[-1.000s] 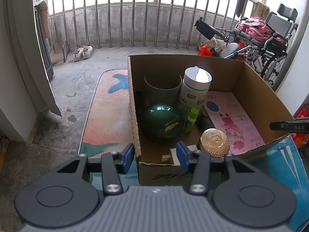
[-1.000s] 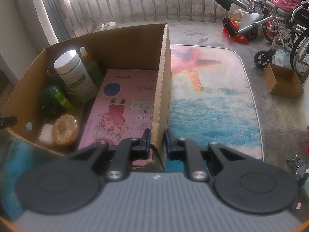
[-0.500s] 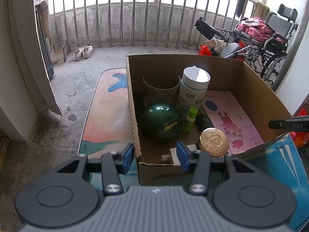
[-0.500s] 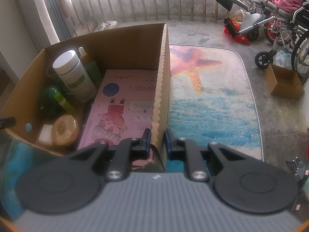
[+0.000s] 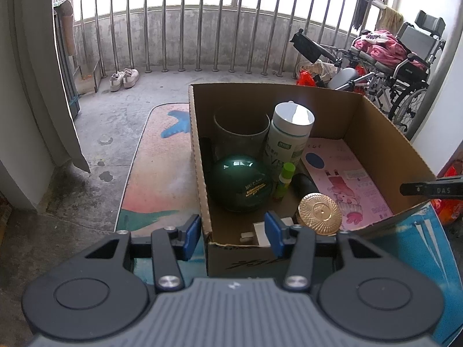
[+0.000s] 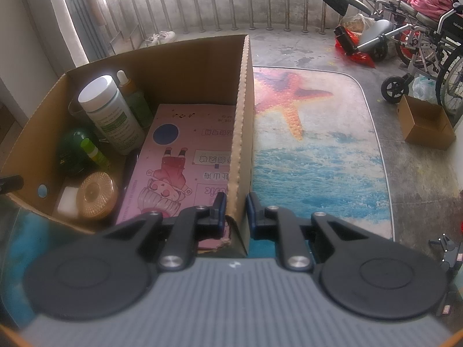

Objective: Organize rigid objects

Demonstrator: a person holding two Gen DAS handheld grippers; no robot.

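A cardboard box (image 5: 376,133) is sitting on a beach-print mat (image 6: 312,156) on a concrete balcony floor, its top open; inside, a grey mug (image 5: 240,133) is standing in the far corner on the left gripper's side, with a white-capped bottle (image 5: 289,133) upright just beside it and a dropper bottle (image 6: 131,98) behind that; a dark green ball (image 5: 241,185) is resting in front of the mug, a small lime-capped tube (image 5: 285,179) is leaning against it, and a round gold lid (image 5: 319,213) and a white block (image 6: 68,199) are lying near the front wall; a pink illustrated book (image 6: 179,162) is lying flat over the rest of the box floor.

The left gripper (image 5: 233,231) is standing partly open, straddling the near-left corner of the box with neither pad pressing on the card; the right gripper (image 6: 235,211) is pinching the right wall of the box at its near end, jaws narrow on the cardboard.

To the right of the box the mat is lying bare as far as a small open carton (image 6: 425,124) and a wheelchair (image 6: 428,29); to the left, a strip of mat and concrete is running to a pair of shoes (image 5: 124,78) by the railing (image 5: 231,29).
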